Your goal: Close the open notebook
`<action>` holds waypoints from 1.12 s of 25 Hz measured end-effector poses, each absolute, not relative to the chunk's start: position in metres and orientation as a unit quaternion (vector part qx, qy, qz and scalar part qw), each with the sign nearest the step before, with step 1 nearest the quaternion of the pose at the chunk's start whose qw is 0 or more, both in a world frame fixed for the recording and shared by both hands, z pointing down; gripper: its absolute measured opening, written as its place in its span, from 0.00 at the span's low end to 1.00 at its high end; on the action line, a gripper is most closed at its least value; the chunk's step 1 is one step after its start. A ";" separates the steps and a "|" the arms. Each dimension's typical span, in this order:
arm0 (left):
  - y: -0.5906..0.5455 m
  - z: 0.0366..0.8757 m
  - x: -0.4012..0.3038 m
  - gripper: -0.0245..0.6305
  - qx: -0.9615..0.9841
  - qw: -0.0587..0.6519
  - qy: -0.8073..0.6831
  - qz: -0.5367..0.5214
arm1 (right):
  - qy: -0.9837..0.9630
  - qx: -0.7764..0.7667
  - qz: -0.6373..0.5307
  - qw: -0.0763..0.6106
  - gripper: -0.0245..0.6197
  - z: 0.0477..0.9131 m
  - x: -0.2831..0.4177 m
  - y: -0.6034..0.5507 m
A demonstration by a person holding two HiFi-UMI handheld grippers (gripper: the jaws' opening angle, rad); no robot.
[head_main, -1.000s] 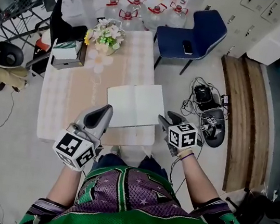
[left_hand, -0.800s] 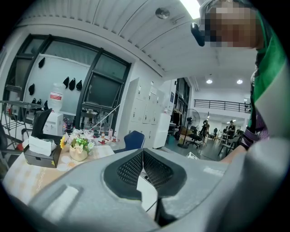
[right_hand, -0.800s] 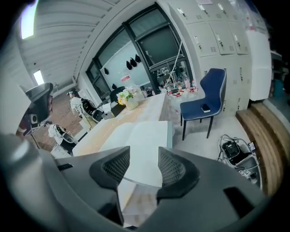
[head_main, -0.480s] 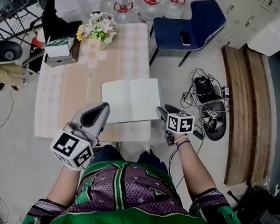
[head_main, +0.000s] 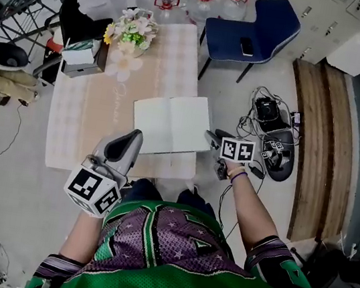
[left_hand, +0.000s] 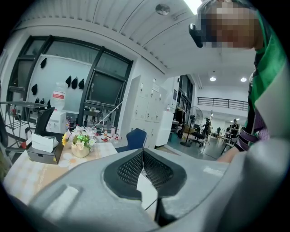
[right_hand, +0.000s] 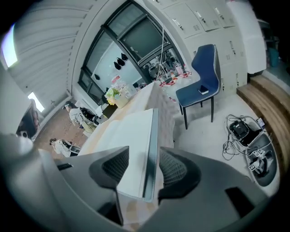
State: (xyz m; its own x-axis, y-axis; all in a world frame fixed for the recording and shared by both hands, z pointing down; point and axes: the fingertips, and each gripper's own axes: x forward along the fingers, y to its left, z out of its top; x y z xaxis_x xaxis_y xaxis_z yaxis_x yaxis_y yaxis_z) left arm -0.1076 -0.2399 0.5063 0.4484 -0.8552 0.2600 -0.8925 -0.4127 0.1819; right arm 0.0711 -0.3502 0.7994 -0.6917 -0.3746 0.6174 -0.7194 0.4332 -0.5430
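An open notebook [head_main: 171,124] with blank white pages lies flat near the front right corner of the pale patterned table [head_main: 96,120]. My right gripper [head_main: 210,138] is at the notebook's right edge, off the table's side. In the right gripper view the notebook's [right_hand: 122,136] outer edge runs between the jaws of that gripper [right_hand: 145,154]; the jaws are opening and the pads stand clear of the edge on both sides. My left gripper [head_main: 134,139] hovers over the table's front edge, just left of the notebook, its pads [left_hand: 131,167] meeting at the tip, with nothing held.
At the table's far end stand a flower vase [head_main: 133,31] and a tissue box [head_main: 82,56]. A blue chair [head_main: 259,27] stands beyond the table's right side. Tangled cables and gear [head_main: 269,134] lie on the floor right of my right hand, beside a wooden bench [head_main: 319,142].
My right gripper has sunk and rolled, coming to the notebook's right edge. The left gripper has stayed where it was. The notebook lies as before.
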 end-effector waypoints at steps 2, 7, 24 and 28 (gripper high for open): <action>-0.240 0.507 -0.109 0.06 0.836 0.146 -0.524 0.066 | -0.819 0.323 0.429 0.202 0.34 0.804 0.068 -0.350; -0.239 0.504 -0.114 0.06 0.832 0.144 -0.532 0.071 | -0.820 0.304 0.442 0.201 0.34 0.813 0.062 -0.349; -0.240 0.499 -0.115 0.06 0.830 0.141 -0.534 0.077 | -0.831 0.268 0.439 0.214 0.33 0.808 0.060 -0.344; -0.242 0.496 -0.111 0.06 0.833 0.141 -0.531 0.067 | -0.837 0.261 0.425 0.225 0.33 0.798 0.061 -0.341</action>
